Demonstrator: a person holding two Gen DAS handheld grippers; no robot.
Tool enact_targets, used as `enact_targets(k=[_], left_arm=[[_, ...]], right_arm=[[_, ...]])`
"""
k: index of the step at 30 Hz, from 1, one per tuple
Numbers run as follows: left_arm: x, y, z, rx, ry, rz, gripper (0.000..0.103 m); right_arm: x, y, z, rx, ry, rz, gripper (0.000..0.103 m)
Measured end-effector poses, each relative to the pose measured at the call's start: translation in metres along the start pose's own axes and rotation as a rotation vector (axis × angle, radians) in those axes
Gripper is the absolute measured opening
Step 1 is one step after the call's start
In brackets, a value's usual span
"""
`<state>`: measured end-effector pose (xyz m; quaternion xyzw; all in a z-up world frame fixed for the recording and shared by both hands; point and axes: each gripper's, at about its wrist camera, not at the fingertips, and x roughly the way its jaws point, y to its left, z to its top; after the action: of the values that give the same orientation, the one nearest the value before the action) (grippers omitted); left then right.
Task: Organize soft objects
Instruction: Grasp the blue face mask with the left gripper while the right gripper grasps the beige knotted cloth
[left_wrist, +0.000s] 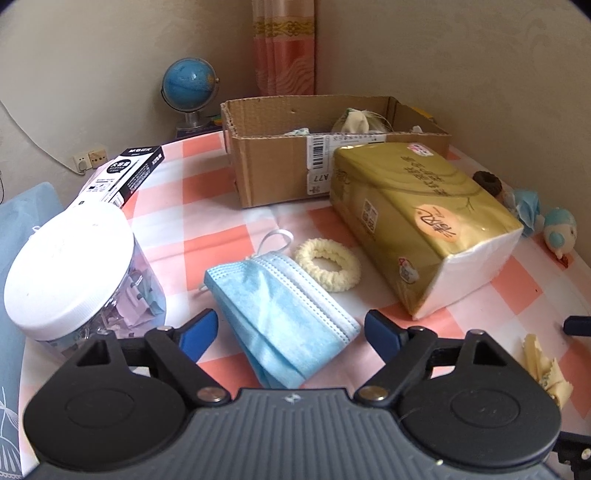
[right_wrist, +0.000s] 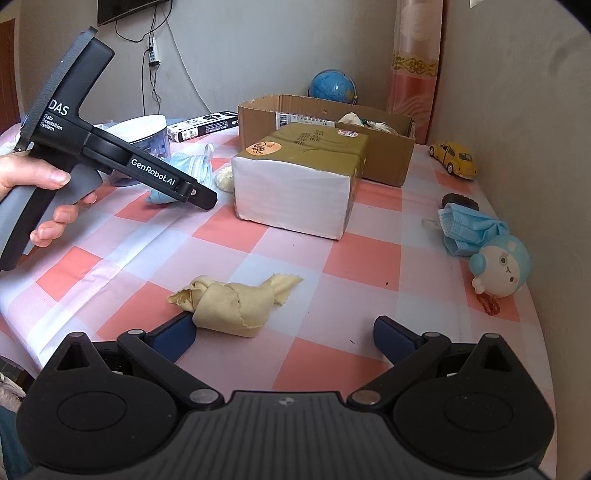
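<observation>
spreading across the whole scene, a counter (left_wrist: 207, 221) in a pink, white and pale blue check cloth. next in size, an open cardboard box (left_wrist: 280, 173) at the far side, with a few soft pieces lying inside. touching its front wall, a gold tissue pack (left_wrist: 417, 210) lying flat, white end toward the cameras. at the left edge, a clear jar (left_wrist: 74, 273) with a white lid, and behind it a black carton (left_wrist: 125, 173). beyond the box, a blue globe (left_wrist: 188, 85).

hovering low over a folded blue face mask (left_wrist: 284, 314), the left hand-held gripper (left_wrist: 291, 332), jaws spread wide on either side of the mask, pads not pressing it. just beside the mask, a cream scrunchie (left_wrist: 328, 264), flat on the cloth, apart from the tissue pack.

seen from the right wrist, the right hand-held gripper (right_wrist: 284, 332), jaws wide apart, nothing pinched; a knotted cream cloth (right_wrist: 232, 302) lying right at its left finger. near the right edge, a second crumpled mask (right_wrist: 469, 229), touching a round blue toy (right_wrist: 502, 266), and a dark scrunchie (right_wrist: 460, 201) just behind. farther back, a yellow toy car (right_wrist: 454, 158).
</observation>
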<state>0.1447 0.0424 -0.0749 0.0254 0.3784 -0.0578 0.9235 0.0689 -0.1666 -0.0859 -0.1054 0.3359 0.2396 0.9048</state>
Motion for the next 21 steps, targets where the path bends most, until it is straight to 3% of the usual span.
enact_targets(k=[17,21], left_arm=[[0.002,0.005,-0.001,-0.033,0.0,-0.013,0.072],[0.001,0.006,-0.002,-0.023,-0.002,-0.019,0.07]], right_arm=[[0.007,0.018,0.01,-0.057,0.031,0.049,0.102],[0.007,0.024,0.014,-0.077,0.031,0.066,0.09]])
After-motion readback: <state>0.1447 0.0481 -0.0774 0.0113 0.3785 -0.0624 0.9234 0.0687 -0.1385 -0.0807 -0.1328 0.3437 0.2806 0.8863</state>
